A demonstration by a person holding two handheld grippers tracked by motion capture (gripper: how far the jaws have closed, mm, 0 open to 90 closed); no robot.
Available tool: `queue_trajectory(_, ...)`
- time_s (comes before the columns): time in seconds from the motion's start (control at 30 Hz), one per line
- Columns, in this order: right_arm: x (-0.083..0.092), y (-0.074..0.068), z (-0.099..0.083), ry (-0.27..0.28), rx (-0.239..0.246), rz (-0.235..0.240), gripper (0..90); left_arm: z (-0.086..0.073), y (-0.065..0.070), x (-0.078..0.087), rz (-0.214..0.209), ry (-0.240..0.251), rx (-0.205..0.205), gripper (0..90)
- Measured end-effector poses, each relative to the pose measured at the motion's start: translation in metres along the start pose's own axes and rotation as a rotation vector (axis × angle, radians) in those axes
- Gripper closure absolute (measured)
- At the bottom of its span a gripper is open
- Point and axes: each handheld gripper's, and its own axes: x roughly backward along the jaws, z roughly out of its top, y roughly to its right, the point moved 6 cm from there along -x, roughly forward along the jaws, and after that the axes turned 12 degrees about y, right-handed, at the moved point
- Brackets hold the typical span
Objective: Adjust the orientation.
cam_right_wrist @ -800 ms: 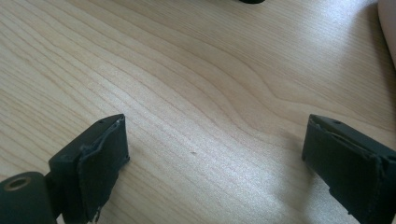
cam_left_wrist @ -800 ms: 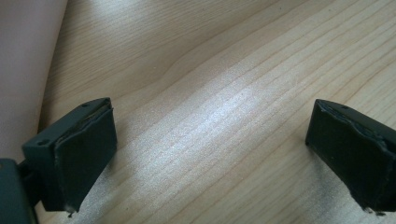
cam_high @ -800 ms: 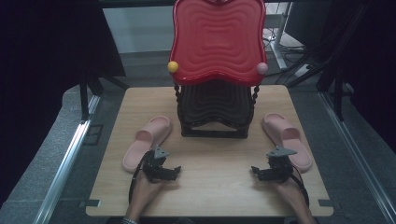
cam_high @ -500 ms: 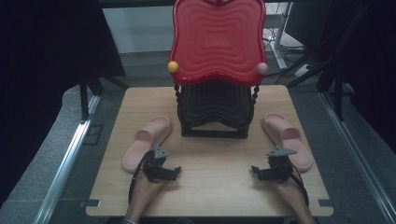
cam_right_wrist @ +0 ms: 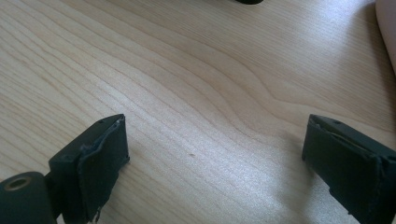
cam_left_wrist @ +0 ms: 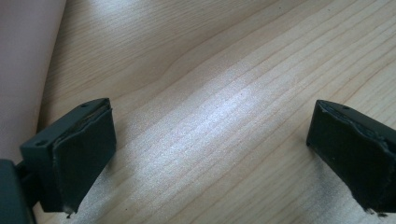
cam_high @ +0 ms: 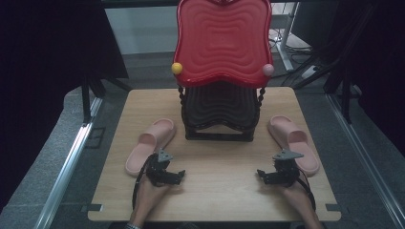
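— Resting low on the wooden table (cam_high: 215, 195), left gripper (cam_high: 179, 175) and right gripper (cam_high: 261, 174) — jaws?
— Both spread wide, empty. A pink slipper (cam_high: 150, 145) lies beside each; another slipper (cam_high: 293, 142) at right.

Matt wooden table (cam_high: 219, 191), probably laminate

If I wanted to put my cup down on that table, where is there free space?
The widest bare wood lies on the table between the left hand-held gripper and right hand-held gripper, in front of the tiered rack. The back corners are also free. Beside the rack it is crowded: left slipper, right slipper.
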Motion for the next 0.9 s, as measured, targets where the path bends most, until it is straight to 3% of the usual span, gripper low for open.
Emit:
queue_trajectory(0.43,0.000,0.000,0.000,0.000,-0.001,0.001,7.1,0.002,-0.002,0.014,-0.021,0.015,0.009,6.8)
queue_trajectory(0.6,0.000,0.000,0.000,0.000,-0.001,0.001,7.1,0.004,-0.003,0.030,-0.040,0.036,0.023,8.9)
queue_trajectory(0.77,0.000,0.000,0.000,0.000,-0.001,0.001,7.1,0.005,-0.003,0.043,-0.053,0.038,0.008,10.5)
queue_trajectory(0.9,0.000,0.000,0.000,0.000,-0.001,0.001,7.1,0.006,-0.009,0.054,-0.036,0.050,0.001,12.4)
